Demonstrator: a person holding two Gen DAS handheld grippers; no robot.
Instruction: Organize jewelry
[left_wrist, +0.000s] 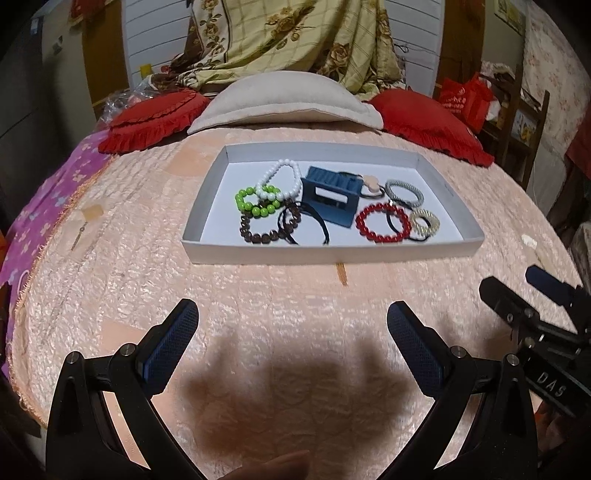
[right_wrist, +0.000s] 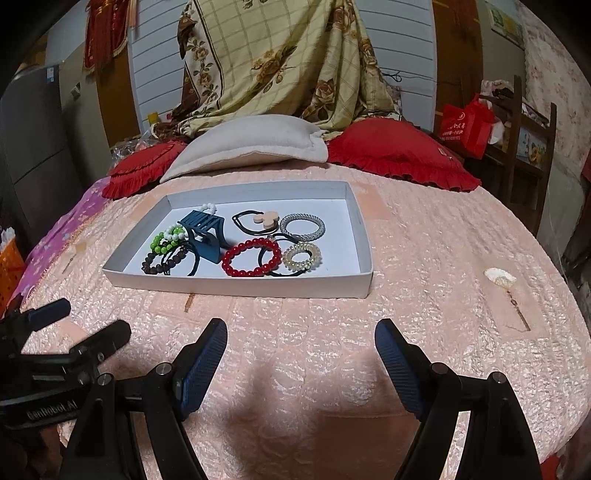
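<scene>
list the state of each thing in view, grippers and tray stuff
left gripper: fingers open, empty, short of the tray
right gripper: fingers open, empty, short of the tray
white tray: flat on the bedspread, uncovered
blue rack: in the tray, nothing hung on it
red bead bracelet: lying flat in the tray
green bead bracelet: tangled with the white bead necklace
brown bead bracelet: under black cords

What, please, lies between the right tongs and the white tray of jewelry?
Only bare peach bedspread separates the open right tongs from the white tray; the right wrist view shows this.
</scene>
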